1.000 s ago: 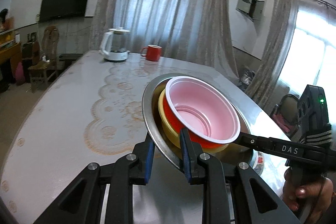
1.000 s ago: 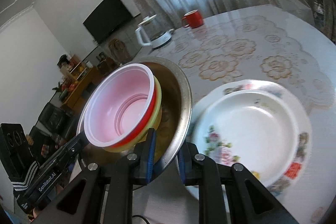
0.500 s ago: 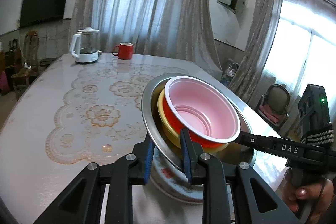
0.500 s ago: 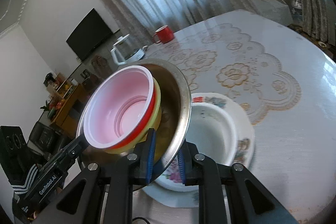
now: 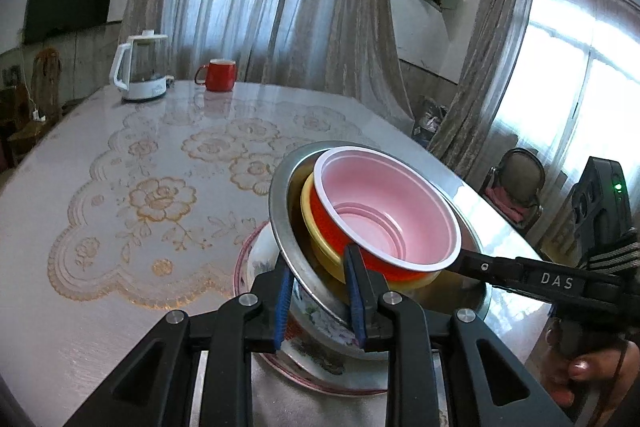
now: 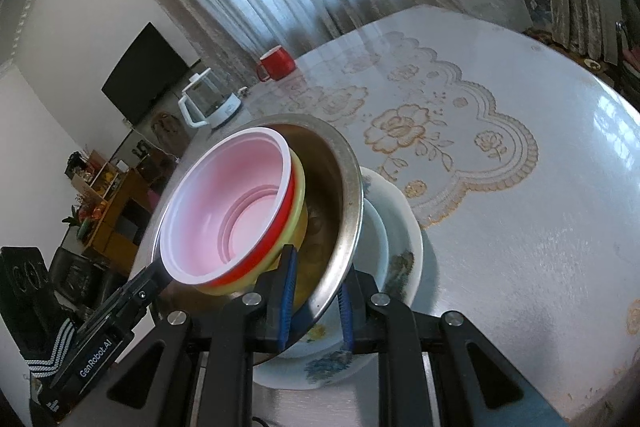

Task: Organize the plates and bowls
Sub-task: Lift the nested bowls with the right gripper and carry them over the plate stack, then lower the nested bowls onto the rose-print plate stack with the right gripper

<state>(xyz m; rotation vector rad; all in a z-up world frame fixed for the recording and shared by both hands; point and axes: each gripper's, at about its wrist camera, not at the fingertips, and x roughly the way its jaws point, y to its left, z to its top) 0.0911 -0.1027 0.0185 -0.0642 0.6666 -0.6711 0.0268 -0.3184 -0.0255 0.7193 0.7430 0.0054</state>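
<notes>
A steel bowl (image 5: 280,203) (image 6: 348,195) holds a yellow bowl (image 5: 310,223) (image 6: 298,207), a red bowl (image 5: 324,219) and a pink bowl (image 5: 384,207) (image 6: 224,219) nested inside. My left gripper (image 5: 318,299) is shut on the steel bowl's near rim. My right gripper (image 6: 316,301) is shut on its opposite rim. The steel bowl sits tilted just over a white floral bowl (image 5: 320,343) (image 6: 376,239) that rests on a floral plate (image 5: 320,379) (image 6: 412,243). Whether they touch is hidden.
A table (image 5: 120,267) (image 6: 540,227) with a lace-pattern cloth lies under the stack. A white kettle (image 5: 140,71) (image 6: 208,103) and a red mug (image 5: 218,75) (image 6: 276,63) stand at its far end. Chairs (image 5: 516,183) stand beyond the right edge.
Both grippers carried the steel bowl with its nested bowls sideways and down over the floral bowl and plate, which now lie directly beneath it.
</notes>
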